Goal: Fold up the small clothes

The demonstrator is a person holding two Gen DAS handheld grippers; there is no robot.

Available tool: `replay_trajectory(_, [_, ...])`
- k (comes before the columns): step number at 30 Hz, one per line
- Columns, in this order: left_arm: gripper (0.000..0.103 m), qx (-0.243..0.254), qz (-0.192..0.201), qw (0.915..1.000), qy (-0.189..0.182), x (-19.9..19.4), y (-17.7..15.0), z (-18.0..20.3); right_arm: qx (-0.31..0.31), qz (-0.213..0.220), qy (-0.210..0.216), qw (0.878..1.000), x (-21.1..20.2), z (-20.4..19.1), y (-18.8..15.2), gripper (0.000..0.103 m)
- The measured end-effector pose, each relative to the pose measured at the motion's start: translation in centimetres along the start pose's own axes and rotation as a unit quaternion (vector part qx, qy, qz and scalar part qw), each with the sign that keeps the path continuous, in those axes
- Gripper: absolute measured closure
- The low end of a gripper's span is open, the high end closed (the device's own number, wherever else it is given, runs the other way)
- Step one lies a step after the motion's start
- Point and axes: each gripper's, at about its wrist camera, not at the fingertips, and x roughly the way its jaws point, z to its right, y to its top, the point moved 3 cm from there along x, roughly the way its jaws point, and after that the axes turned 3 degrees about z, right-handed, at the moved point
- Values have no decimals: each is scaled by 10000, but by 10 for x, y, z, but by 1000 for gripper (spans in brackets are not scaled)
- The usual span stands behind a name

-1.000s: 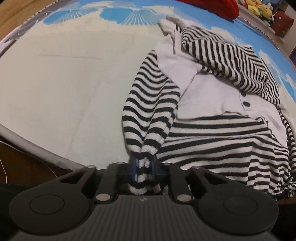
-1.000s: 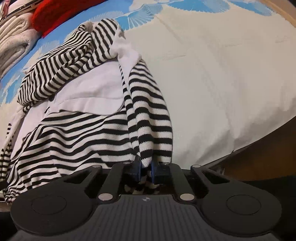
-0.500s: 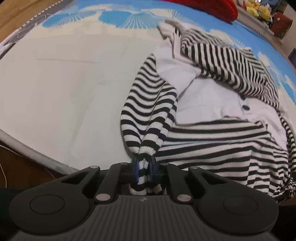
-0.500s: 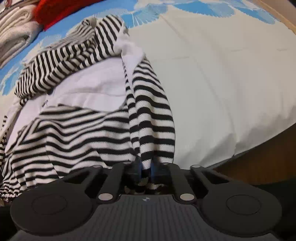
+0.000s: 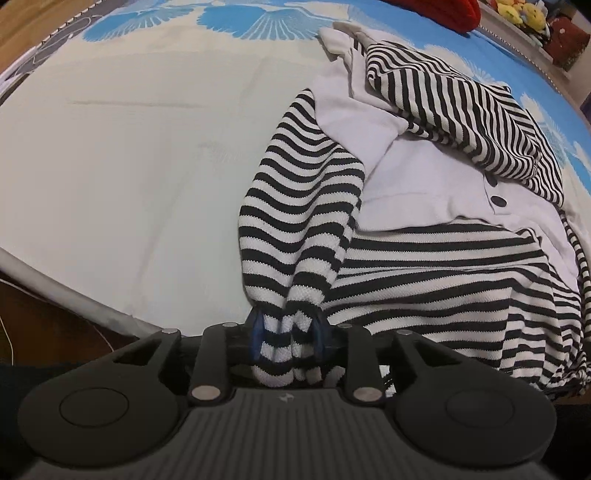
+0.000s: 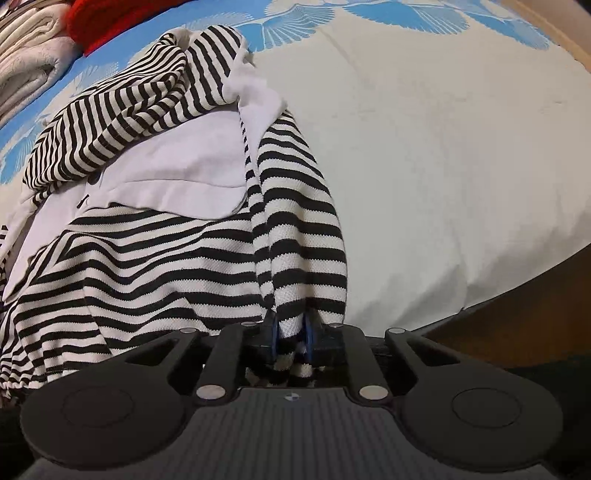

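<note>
A black-and-white striped top (image 5: 443, 280) with a white buttoned panel (image 5: 417, 184) lies crumpled on the cream bed cover (image 5: 129, 166). Its left sleeve (image 5: 299, 206) runs down into my left gripper (image 5: 287, 332). The jaws are opening, and the bunched cuff still fills the gap and touches both blue pads. In the right wrist view the same top (image 6: 147, 266) lies to the left. Its other sleeve (image 6: 299, 221) leads into my right gripper (image 6: 291, 338), whose jaws are also opening, with the cuff still between the pads.
A red cloth (image 6: 110, 22) and folded white towels (image 6: 26, 66) lie at the far side of the bed. Plush toys (image 5: 517, 14) sit beyond it. The bed edge (image 5: 74, 299) and the wooden floor (image 6: 517, 332) are close below both grippers.
The left jaws pinched tighter on the cuff, then spread wider than before. The right jaws have also spread a little. Neither hand has shifted much; the sleeves lie as they did.
</note>
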Motion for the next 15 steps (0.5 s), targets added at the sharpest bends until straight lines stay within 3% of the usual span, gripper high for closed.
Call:
replay_trajectory(3, [90, 27, 79, 9999, -56, -3, 1, 1, -24, 14, -2, 10000, 0, 0, 1, 92])
replay_trajectory(4, [91, 49, 115, 9999, -38, -4, 2, 2, -43, 59, 7, 10000, -1, -1, 1, 95])
replay_trajectory(8, [89, 7, 93, 10000, -36, -4, 1, 1, -15, 249, 78, 9997, -7, -2, 4, 96])
replay_trajectory(12, [77, -22, 5, 10000, 11, -1, 0, 0, 40, 76, 106, 9999, -1, -1, 2, 94])
replay_trajectory(15, [77, 27, 0, 10000, 36, 0, 0, 1, -110, 55, 52, 9999, 0, -5, 0, 93])
